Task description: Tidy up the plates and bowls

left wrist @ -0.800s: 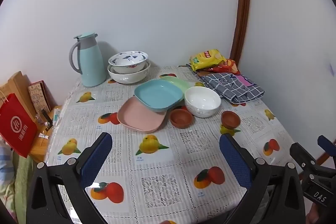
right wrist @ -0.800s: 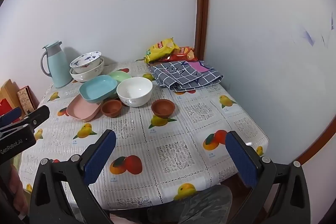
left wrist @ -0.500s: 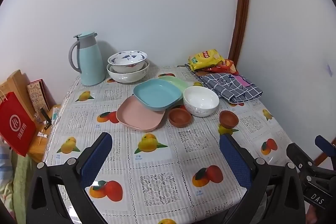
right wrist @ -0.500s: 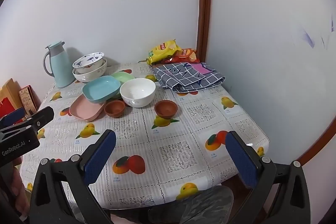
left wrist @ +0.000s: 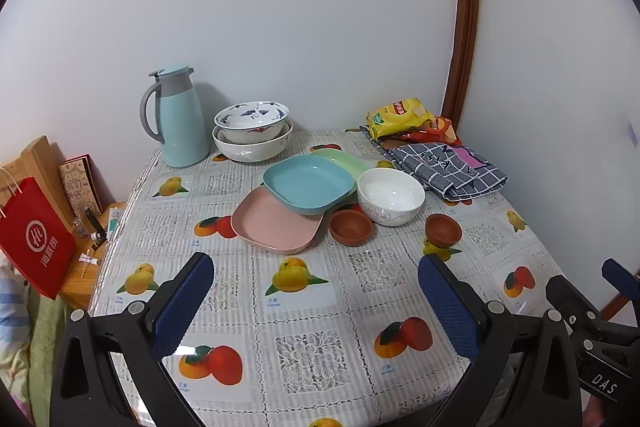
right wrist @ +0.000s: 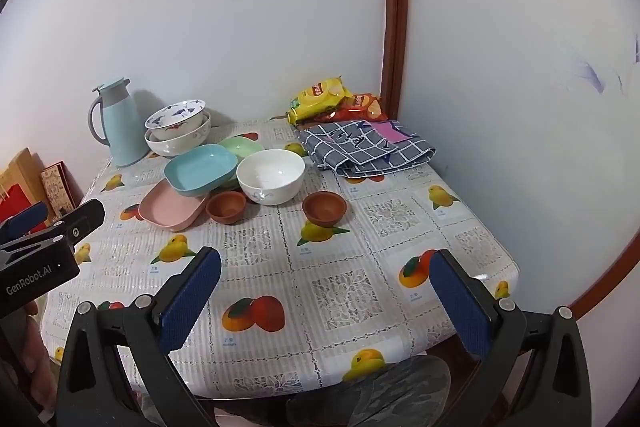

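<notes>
Table (left wrist: 360, 379) fills the near and middle ground, covered by a fruit-print tablecloth; it stands in a room corner with walls far and right.

Checked cloth (left wrist: 446, 171), folded, lies far right on the table. Two snack bags (left wrist: 400, 115), yellow over red, sit just beyond it in the corner.

Pale blue thermos jug (left wrist: 180, 119) stands upright, far left. Just right of it, a blue-patterned bowl (left wrist: 252, 119) is nested in a larger white bowl (left wrist: 252, 147).

Centre of table: three shallow square plates overlap. Pink plate (left wrist: 272, 227) is nearest and leftmost; blue plate (left wrist: 308, 183) rests partly on it; green plate (left wrist: 340, 159) is farthest, partly under the blue one. Plain white bowl (left wrist: 390, 195) stands just right of the blue plate, touching or nearly so; cannot tell which.

Two small brown clay bowls: one (left wrist: 350, 227) between pink plate and white bowl, on the near side; the other (left wrist: 443, 229) stands apart, right of the white bowl.

Left gripper (left wrist: 316, 291): jaws spread fully wide, nothing between them, over the table's near edge, well short of the dishes.
Right gripper (right wrist: 324, 291): likewise spread fully wide and empty, near edge, right of the left one.

Red paper bag (left wrist: 34, 235) stands off the table, left.
</notes>
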Tool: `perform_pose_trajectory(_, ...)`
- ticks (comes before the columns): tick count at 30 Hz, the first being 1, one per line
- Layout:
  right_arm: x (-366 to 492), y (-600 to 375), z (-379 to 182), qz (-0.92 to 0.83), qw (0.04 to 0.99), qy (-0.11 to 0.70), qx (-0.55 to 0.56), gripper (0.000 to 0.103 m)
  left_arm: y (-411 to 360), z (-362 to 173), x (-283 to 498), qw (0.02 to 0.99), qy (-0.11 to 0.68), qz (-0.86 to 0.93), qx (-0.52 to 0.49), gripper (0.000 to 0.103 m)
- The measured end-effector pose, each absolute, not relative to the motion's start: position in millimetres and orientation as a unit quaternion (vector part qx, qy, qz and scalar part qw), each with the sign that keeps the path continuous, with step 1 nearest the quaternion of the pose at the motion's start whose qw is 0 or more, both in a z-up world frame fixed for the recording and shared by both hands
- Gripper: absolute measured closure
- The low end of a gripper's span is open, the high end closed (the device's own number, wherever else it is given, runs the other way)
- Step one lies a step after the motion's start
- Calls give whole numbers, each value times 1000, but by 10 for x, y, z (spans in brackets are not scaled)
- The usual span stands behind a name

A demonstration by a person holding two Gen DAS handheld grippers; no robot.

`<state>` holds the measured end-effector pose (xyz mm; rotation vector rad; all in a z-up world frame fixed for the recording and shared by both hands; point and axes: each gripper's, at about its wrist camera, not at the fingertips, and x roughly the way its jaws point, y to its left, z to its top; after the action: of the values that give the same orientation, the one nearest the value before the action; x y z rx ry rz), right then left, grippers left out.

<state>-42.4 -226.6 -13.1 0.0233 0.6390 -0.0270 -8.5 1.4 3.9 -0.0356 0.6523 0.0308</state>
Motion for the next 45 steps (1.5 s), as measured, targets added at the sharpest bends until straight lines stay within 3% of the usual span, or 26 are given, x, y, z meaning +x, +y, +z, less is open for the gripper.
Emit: perform_pose_trajectory(45,-511,-2207,-116,-7,952,305,20,1,64,55,-82,947,320,20,-17,0)
